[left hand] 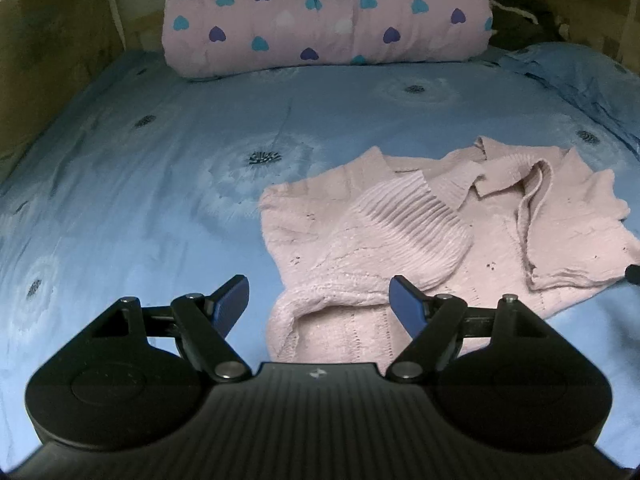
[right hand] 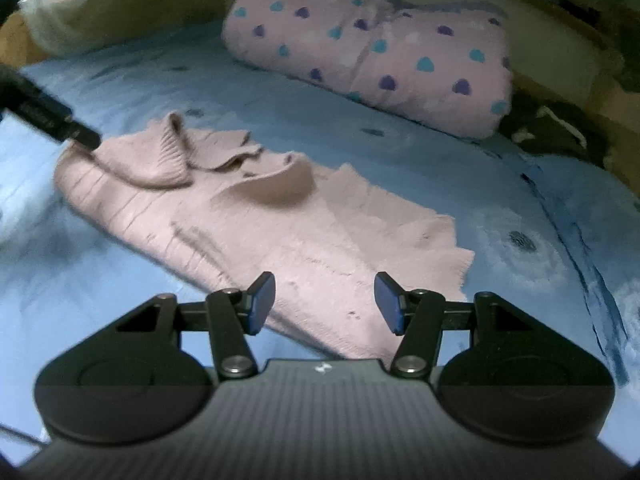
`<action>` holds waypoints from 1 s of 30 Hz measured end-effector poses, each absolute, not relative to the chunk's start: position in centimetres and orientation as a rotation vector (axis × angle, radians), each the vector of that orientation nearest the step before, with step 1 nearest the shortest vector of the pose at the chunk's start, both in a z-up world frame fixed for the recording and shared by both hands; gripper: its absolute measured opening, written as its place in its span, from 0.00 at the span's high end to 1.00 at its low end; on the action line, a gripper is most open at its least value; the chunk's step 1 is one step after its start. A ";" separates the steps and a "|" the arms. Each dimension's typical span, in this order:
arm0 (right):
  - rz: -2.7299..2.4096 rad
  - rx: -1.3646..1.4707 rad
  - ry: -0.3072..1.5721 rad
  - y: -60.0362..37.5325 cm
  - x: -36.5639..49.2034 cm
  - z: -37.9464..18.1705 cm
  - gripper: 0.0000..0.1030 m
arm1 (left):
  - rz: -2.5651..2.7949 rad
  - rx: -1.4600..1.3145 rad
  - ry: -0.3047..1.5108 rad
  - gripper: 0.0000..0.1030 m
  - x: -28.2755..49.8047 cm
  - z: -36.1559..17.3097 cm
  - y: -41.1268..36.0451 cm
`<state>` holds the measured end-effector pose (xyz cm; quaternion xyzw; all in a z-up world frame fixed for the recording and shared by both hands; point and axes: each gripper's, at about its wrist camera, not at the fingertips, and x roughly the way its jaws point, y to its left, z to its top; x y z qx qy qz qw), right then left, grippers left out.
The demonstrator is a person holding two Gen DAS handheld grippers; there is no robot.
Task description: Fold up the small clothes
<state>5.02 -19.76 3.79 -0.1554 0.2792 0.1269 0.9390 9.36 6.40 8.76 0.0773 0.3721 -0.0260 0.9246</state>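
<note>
1. The left gripper (left hand: 318,300) is held low over a bed, angled downward, with its blue-padded fingers (left hand: 232,302) spread wide and nothing clamped between them.
2. A pink knitted sweater (left hand: 420,232) is seen lying on the blue bedsheet (left hand: 140,200), and its nearest edge falls in the gap between the left gripper's jaws; the pads are not pressed on it.
3. The right gripper (right hand: 325,304) is likewise tilted downward, its jaws parted and empty, with the sweater's lower edge (right hand: 320,248) spread out beyond and between the fingertips; whether the wool is touched cannot be told.
4. In the right wrist view, part of the left gripper (right hand: 48,114) is seen as a dark bar entering from the left, its tip just beside the sweater's far corner.
5. The sweater is shown partly folded, one ribbed sleeve (left hand: 408,232) laid across the body and the collar rumpled.
6. A pink rolled quilt with blue and purple hearts (left hand: 320,16) is laid across the head of the bed, well apart from the sweater.
7. A dark bundle of cloth (left hand: 520,20) is glimpsed beside the quilt; its nature cannot be told.
</note>
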 end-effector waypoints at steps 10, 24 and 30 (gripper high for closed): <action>0.388 -0.443 0.526 -16.5 5.3 2.9 0.45 | -0.170 0.302 0.728 0.21 8.9 7.2 3.0; 0.388 -0.422 0.624 -13.7 9.7 0.2 0.46 | -0.161 0.386 0.686 0.22 14.1 3.5 -0.6; 0.377 -0.364 0.646 -13.9 11.0 0.4 0.46 | -0.144 0.346 0.669 0.32 15.0 3.0 0.3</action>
